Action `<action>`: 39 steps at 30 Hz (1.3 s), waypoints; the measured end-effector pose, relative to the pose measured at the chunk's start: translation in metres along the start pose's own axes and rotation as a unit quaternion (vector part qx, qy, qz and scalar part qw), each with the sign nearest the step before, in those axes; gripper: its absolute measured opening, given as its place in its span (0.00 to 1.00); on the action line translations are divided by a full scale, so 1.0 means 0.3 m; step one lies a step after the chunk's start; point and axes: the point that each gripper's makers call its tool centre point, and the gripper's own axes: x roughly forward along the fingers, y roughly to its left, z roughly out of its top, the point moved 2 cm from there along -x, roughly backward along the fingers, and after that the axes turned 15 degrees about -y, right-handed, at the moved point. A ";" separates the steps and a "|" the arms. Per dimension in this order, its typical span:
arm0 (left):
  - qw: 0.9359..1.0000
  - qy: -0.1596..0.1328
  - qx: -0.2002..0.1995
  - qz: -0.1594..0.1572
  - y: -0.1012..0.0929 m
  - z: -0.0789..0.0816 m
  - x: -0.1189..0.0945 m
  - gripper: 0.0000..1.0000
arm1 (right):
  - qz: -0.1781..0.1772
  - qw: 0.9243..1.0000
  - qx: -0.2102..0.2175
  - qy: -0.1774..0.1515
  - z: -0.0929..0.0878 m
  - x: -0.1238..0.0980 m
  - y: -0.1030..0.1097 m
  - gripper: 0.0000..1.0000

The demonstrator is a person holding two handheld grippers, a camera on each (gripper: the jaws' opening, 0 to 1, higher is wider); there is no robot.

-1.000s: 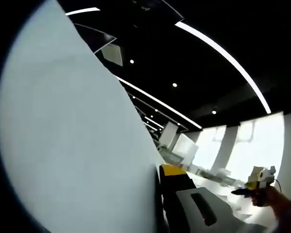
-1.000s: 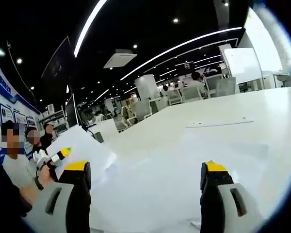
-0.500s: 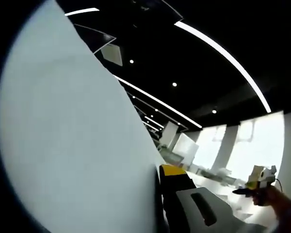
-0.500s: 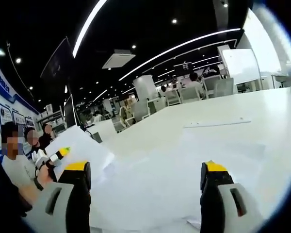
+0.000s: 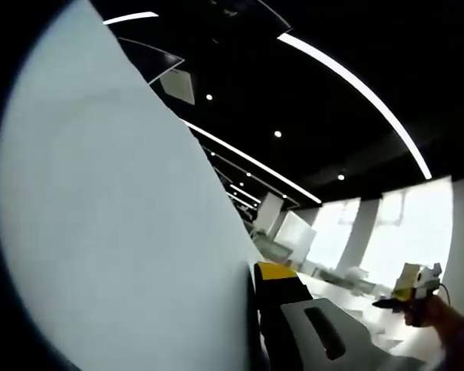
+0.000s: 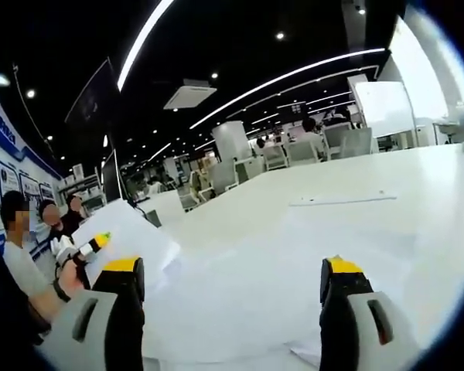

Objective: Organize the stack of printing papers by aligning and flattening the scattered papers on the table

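table (image 6: 387,185) white, long, papers (image 6: 240,301) loose on it | left gripper (image 5: 251,325) clamps lifted sheet (image 5: 116,232) | right gripper (image 6: 232,305) wide open, empty | dark ceiling above table

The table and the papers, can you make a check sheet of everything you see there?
Surface: white table, wide, mostly bare at the far end.
Job's things: loose papers spread flat near the right gripper; one large sheet held up off the table.
Clutter: a thin flat strip farther along the table.
Grippers: left gripper shut on the large sheet; right gripper open above the loose papers.
Cables: nothing seen.
Surroundings: dark ceiling with light strips, chairs, a person at the left.
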 end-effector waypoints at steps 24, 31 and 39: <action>1.000 0.001 0.008 -0.004 -0.008 -0.002 -0.001 0.09 | 0.004 1.000 0.018 -0.008 0.017 -0.014 -0.005 0.89; 1.000 0.002 0.011 -0.005 -0.011 -0.003 -0.001 0.09 | 0.001 1.000 0.020 -0.005 0.010 -0.015 -0.014 0.89; 1.000 0.002 0.010 -0.006 -0.008 -0.001 -0.001 0.09 | 0.001 1.000 0.018 -0.002 0.005 -0.013 -0.004 0.89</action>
